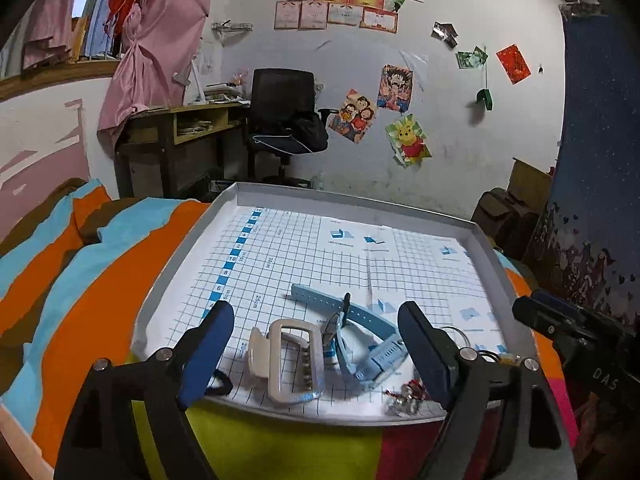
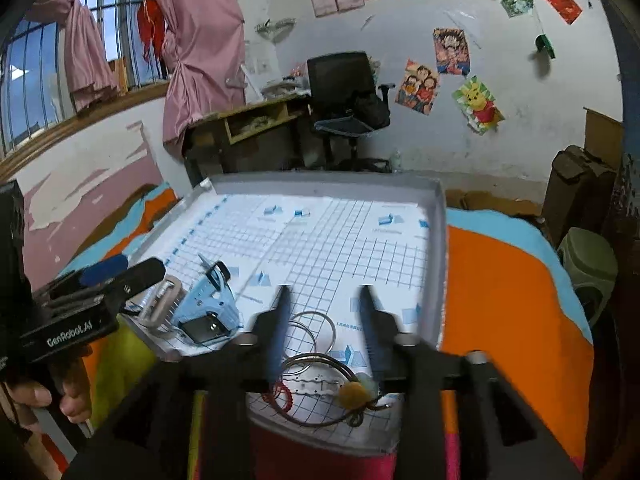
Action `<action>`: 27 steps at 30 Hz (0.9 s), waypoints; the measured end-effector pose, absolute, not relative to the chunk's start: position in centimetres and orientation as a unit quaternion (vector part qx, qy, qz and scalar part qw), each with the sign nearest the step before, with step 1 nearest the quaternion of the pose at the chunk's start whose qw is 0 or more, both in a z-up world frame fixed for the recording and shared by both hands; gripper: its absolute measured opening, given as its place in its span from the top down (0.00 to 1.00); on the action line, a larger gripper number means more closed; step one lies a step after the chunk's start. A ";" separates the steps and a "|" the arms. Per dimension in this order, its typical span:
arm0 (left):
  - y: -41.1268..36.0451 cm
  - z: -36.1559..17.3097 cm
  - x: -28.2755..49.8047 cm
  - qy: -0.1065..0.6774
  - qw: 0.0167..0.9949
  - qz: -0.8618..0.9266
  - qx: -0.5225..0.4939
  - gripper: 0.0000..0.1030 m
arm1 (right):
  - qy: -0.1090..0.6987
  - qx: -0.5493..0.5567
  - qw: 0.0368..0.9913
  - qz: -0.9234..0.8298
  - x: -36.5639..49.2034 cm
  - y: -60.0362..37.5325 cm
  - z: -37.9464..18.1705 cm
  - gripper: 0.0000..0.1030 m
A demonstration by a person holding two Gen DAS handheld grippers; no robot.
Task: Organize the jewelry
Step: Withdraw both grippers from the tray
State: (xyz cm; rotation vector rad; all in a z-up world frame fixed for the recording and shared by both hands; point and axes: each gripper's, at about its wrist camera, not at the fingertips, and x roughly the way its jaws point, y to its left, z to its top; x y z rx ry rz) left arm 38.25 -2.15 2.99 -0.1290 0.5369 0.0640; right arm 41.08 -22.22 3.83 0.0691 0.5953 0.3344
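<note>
A shallow grey tray (image 1: pixel 176 260) lined with blue grid paper lies on the bed. At its near edge lie a clear hair claw clip (image 1: pixel 286 360), a light blue watch (image 1: pixel 360 340) and a small red and silver trinket (image 1: pixel 404 396). My left gripper (image 1: pixel 316 344) is open, its fingers on either side of the clip and watch. In the right wrist view, thin metal bangles (image 2: pixel 316 332), a red coil tie (image 2: pixel 282 396) and a yellow bead charm (image 2: pixel 354 394) lie at the tray's (image 2: pixel 440 240) near edge. My right gripper (image 2: pixel 326 320) is open over the bangles, holding nothing.
The bed has an orange, blue, yellow and pink striped cover (image 1: pixel 100 280). A desk (image 1: pixel 180 136) and black office chair (image 1: pixel 284 120) stand by the far wall. A green stool (image 2: pixel 588 268) stands right of the bed. The left gripper shows in the right wrist view (image 2: pixel 100 292).
</note>
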 end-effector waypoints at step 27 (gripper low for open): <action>-0.2 10.4 17.0 0.115 0.990 0.045 -0.063 0.00 | 0.152 0.043 0.977 0.143 20.8 -23.7 13.6 0.02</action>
